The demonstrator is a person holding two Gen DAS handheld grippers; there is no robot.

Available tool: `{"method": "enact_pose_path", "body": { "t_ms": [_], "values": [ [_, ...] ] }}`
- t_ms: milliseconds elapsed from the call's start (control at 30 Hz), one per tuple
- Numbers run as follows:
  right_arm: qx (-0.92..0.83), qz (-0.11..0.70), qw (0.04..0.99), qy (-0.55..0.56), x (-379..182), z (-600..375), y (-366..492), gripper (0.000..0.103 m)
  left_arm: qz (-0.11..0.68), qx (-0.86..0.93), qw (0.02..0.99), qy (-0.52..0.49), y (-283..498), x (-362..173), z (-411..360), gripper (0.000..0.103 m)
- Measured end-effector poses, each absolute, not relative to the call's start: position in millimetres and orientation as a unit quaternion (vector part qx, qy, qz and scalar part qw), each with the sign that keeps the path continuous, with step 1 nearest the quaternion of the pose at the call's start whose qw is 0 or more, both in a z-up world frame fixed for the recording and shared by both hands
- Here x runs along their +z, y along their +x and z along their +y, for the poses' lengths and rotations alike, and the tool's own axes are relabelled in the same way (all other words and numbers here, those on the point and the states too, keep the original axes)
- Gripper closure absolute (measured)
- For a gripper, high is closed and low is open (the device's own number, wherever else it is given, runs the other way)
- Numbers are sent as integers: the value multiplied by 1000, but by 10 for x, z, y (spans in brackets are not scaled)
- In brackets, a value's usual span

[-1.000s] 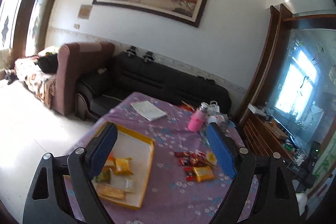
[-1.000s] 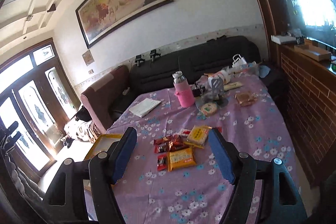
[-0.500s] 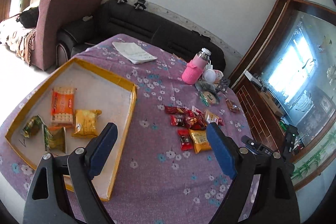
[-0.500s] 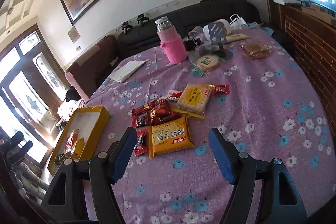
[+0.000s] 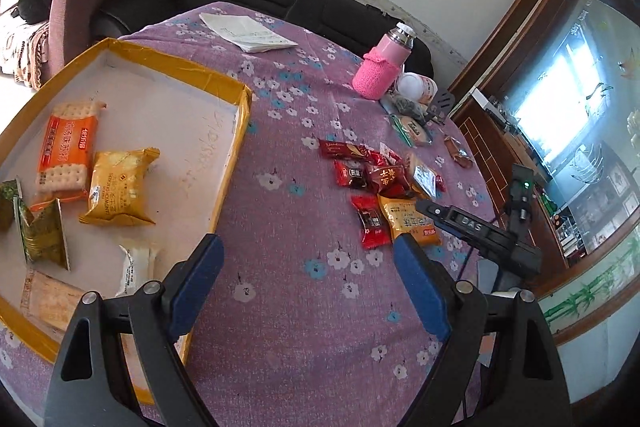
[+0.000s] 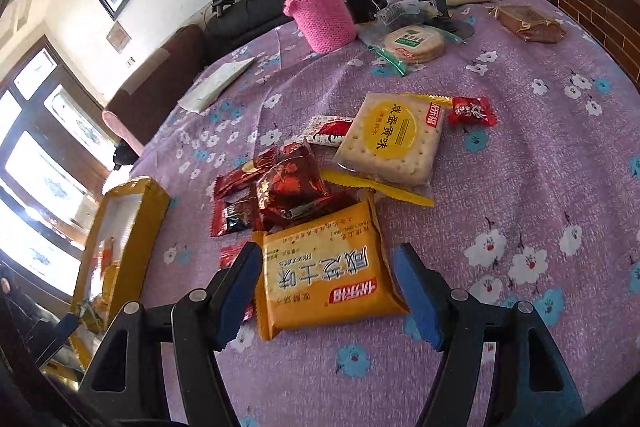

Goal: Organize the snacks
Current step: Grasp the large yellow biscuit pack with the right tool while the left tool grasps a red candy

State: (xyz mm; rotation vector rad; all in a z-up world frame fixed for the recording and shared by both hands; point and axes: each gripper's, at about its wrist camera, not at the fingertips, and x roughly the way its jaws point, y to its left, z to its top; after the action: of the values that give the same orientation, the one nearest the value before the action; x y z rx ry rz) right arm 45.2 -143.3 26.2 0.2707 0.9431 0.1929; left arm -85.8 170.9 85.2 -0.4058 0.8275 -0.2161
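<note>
Orange cracker pack (image 6: 324, 275) between my right gripper (image 6: 326, 291) fingers, spread, near corner hidden; red packet (image 6: 234, 255) half covered. My left gripper (image 5: 308, 283) spread over bare cloth beside yellow tray (image 5: 236, 143).

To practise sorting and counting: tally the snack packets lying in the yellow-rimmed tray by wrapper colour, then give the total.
orange packet: 1
yellow packet: 1
green packets: 2
white packet: 1
pale cracker packet: 1
Total in the tray: 6
</note>
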Motion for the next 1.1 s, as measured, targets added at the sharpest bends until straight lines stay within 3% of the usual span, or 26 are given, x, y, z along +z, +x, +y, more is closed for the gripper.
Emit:
{"method": "enact_pose_path", "body": {
  "t_ms": [400, 500, 600, 1000, 1100],
  "values": [
    [77, 469, 880, 9, 69, -969, 495, 14, 411, -106, 885, -192, -772, 764, 1620, 16],
    [81, 467, 880, -4, 67, -945, 480, 17, 419, -111, 883, -183, -728, 735, 1520, 16],
    [86, 470, 878, 23, 107, -1078, 461, 31, 428, -120, 880, -166, -677, 700, 1371, 16],
    [70, 455, 878, 131, 132, -1654, 365, 32, 457, -171, 868, -97, -180, 387, 574, 18],
    [74, 451, 878, 142, 143, -1685, 356, 32, 459, -166, 870, -61, -29, 298, 372, 25]
  ]
}}
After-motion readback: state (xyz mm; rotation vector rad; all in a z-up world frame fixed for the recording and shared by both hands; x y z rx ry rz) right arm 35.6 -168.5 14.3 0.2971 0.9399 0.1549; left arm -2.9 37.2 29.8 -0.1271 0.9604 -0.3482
